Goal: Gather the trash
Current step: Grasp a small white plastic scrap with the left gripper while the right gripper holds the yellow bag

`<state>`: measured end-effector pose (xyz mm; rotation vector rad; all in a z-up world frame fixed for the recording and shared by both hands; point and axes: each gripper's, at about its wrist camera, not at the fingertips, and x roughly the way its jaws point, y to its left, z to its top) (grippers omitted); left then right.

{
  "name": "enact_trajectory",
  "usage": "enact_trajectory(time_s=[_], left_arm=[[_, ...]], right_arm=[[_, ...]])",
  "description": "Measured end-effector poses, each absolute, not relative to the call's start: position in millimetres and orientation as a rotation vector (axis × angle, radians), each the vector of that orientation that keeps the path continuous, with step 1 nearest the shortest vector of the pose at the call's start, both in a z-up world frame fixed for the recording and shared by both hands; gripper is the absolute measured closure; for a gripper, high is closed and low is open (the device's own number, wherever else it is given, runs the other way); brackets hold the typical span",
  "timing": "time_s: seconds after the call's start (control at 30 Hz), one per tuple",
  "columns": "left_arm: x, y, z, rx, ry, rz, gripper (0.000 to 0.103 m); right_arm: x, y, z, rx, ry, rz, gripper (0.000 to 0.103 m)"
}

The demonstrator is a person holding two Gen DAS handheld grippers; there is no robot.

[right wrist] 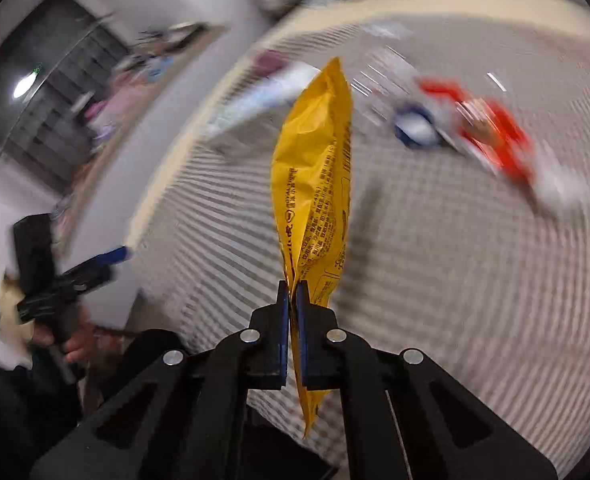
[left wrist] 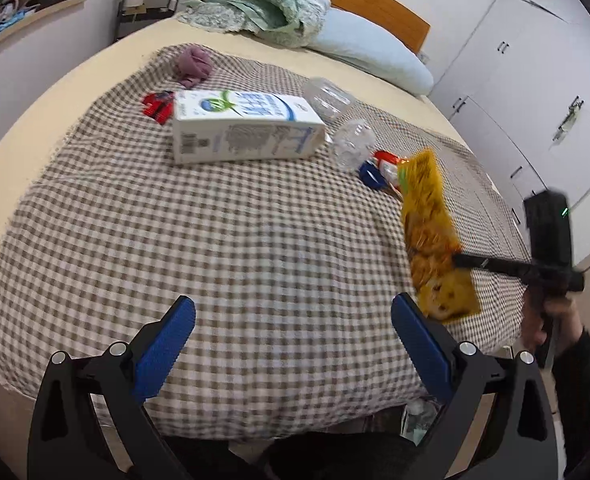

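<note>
The right gripper [right wrist: 292,292] pinches the light, crinkly yellow snack bag [right wrist: 315,184] by its edge; the left gripper [left wrist: 293,322] is wide open.

Yellow snack bag [right wrist: 315,184] pinched upright; milk carton [left wrist: 243,128] lying on bed

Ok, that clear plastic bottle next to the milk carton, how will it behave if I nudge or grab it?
The clear plastic bottle lies on its side, so a nudge probably rolls it. It looks empty: likely light, and may crush in the jaws. The checked blanket under it is soft, which should slow rolling.
</note>
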<state>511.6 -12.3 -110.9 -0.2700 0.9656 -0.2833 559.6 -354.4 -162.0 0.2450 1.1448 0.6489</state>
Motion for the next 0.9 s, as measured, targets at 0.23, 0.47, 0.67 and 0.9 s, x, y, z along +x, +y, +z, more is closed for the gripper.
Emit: enact_trajectory(time_s=[0.23,0.47,0.67,0.9], left_arm=[[504.5,-34.7,-110.4,-0.224,0.979,-0.316,0.008],[504.8,-47.6,-110.2,-0.206,0.985,-0.326,0.008],[535.1,-107.1,-113.8,-0.177,0.98,-0.461,0.008],[605.2,-242.9,-116.1,-0.081,0.937,-0.702,0.027]], right_arm=[[539.8,-343.9,-182.1,0.187,0.992,0.4,0.089],[519.9,-354.4,-174.9,0.29,0.863,0.331,0.1],[473.2,-419.7,-152.0,0.303,0.743,0.127,0.1],[430.0,-496.9,-155.0,0.3,0.715,-0.054,0.1]])
